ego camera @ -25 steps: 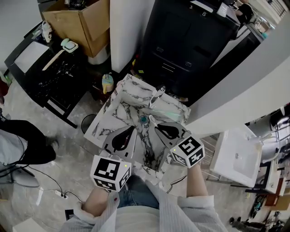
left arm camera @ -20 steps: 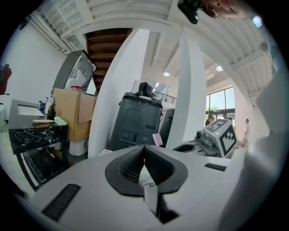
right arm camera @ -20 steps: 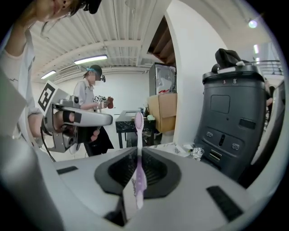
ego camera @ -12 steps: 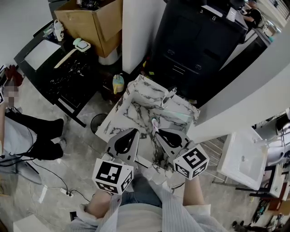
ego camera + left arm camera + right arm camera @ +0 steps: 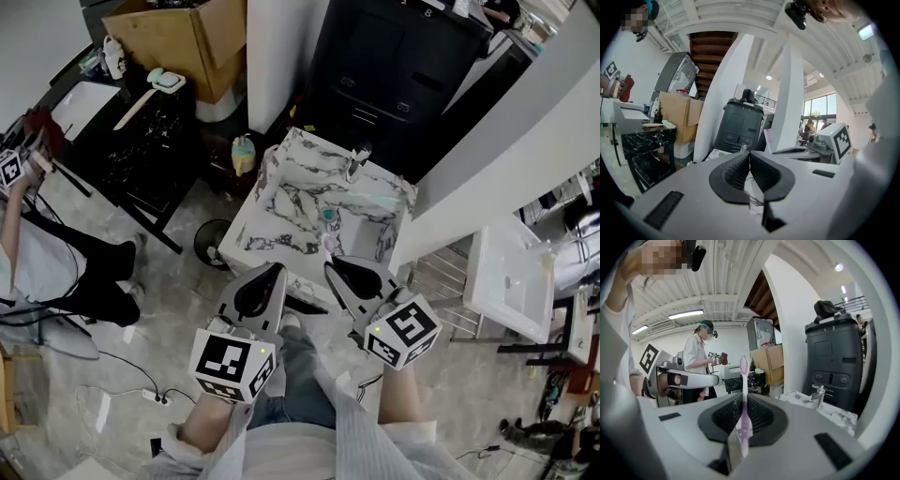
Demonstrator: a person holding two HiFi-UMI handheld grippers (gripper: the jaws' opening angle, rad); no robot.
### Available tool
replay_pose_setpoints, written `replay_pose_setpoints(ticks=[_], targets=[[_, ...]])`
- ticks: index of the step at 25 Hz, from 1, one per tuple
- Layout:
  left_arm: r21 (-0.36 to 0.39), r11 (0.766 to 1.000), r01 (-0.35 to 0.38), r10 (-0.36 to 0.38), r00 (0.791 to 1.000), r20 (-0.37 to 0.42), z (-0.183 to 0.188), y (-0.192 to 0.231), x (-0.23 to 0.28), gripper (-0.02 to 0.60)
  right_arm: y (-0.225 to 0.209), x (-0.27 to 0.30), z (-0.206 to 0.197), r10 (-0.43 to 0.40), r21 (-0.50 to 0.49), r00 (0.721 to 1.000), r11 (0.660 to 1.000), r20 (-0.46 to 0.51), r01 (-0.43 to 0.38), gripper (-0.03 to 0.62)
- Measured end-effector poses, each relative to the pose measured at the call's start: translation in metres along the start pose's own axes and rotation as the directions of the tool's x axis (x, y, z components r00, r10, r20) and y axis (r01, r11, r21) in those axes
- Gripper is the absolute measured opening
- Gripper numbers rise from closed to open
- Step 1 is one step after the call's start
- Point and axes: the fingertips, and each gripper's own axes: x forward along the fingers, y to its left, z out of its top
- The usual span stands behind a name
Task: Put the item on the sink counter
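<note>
Pinching a purple toothbrush [image 5: 744, 380], the right gripper [image 5: 742, 399] hangs near the sink counter [image 5: 281, 202]. The left gripper [image 5: 749, 154] is closed, holding nothing.

Head view: set high overhead, facing steeply down onto the marble tabletop [image 5: 281, 202], well above it. Left and right gripper views: set low, close behind their own jaws, facing roughly level. Shared across all three: black cabinet [image 5: 375, 56], cardboard box [image 5: 178, 42].
</note>
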Motion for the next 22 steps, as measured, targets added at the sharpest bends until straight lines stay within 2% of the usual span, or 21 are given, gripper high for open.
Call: replay_pose_setpoints(ticks=[4,11,18,22], targets=[[0.009,1.000,0.019,-0.019,1.000,0.000,-0.007,0.001,-0.041,0.017,0.041,-0.009,-0.002,-0.031,0.014,0.999,0.999,0.018,0.031,0.038],[-0.004,0.999,0.043,-0.044,0.999,-0.024,-0.035,-0.006,-0.096,0.017,0.100,-0.028,-0.032,-0.044,0.067,0.999,0.997,0.008,0.043,0.038],[-0.014,0.998,0.053,-0.054,0.997,-0.054,-0.060,-0.009,-0.131,0.017,0.141,-0.034,-0.057,-0.042,0.086,0.999,0.995,-0.025,0.044,0.038],[-0.012,0.999,0.039,-0.039,0.997,-0.070,-0.068,-0.006,-0.137,0.017,0.150,-0.029,-0.067,-0.048,0.079,0.998,0.996,-0.045,0.052,0.038]])
